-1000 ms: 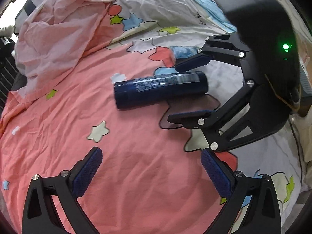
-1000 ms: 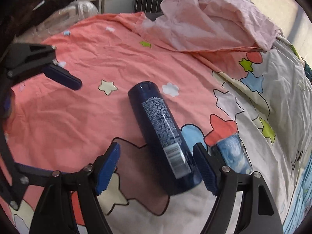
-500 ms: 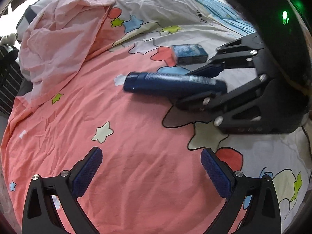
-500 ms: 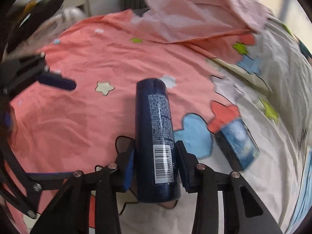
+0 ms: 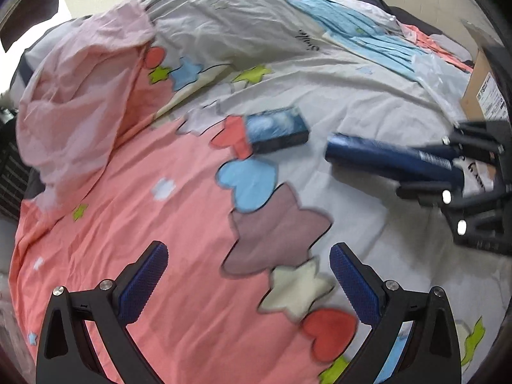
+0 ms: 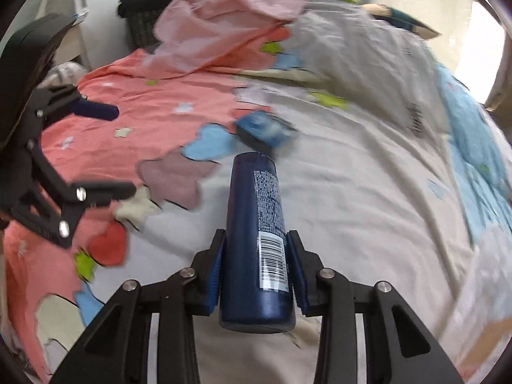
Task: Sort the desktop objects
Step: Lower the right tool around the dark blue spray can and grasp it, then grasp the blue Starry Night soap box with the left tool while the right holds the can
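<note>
My right gripper (image 6: 256, 256) is shut on a dark blue bottle (image 6: 256, 230) and holds it lifted above the patterned bedcover (image 6: 368, 192). In the left wrist view the bottle (image 5: 384, 160) and right gripper (image 5: 448, 172) show at the right edge. A small blue box (image 5: 276, 129) lies on the cover just left of the bottle's far end; it also shows in the right wrist view (image 6: 264, 128). My left gripper (image 5: 246, 275) is open and empty above the pink part of the cover; it also shows at the left of the right wrist view (image 6: 108, 150).
A crumpled pink sheet (image 5: 80, 96) is heaped at the back left of the bed. A cardboard box (image 5: 483, 89) stands at the right edge. A dark checked bag (image 6: 147, 19) sits beyond the bed by the wall.
My right gripper closed on the dark blue bottle, lifted it and carried it right, over the white part of the cover. My left gripper stayed open.
</note>
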Motion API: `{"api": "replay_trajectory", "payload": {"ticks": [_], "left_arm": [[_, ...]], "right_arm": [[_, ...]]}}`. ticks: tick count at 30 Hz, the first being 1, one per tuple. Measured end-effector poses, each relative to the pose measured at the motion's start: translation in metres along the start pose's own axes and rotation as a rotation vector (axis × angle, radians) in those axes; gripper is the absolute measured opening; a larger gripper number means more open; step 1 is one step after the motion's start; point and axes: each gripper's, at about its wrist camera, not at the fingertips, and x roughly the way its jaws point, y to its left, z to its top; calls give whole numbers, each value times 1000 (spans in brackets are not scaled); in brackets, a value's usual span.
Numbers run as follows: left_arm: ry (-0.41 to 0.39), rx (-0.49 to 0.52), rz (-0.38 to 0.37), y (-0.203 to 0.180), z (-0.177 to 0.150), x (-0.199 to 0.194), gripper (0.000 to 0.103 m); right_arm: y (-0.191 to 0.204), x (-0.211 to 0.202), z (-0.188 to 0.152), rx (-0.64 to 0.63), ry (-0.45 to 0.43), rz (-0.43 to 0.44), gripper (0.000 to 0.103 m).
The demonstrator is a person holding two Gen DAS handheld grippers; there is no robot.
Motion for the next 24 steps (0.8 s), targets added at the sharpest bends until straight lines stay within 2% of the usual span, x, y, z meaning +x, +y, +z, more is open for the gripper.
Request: {"api": "replay_trajectory", "payload": {"ticks": [4,8,10,14,19,20,22,24], "left_arm": [[0,11,-31,-15,16,7,103],[1,28,-63,-28,23,12,103],[5,36,-56,-32,26,15,103],[8,7,-74,-27,33,21,103],[36,-15,-83,-21,40,35,103],[41,-16,-86,-20,41,38,103],[51,-19,-104,-20,45,44,103],[62,-9,-112,-22,49,49,103]], "right_arm": [[-6,10,-16,-18,58,-29,33],[-12,12,-18,-4,51,-13,36],[-17,12,-16,12,49,6,52],[-27,14,-12,66,41,73,61],[-28,20,-10,79,50,97,60],[-25,20,-12,60,49,87,56],[-22,18,-13,39,42,66,38],[-21,17,-12,25,46,54,38]]}}
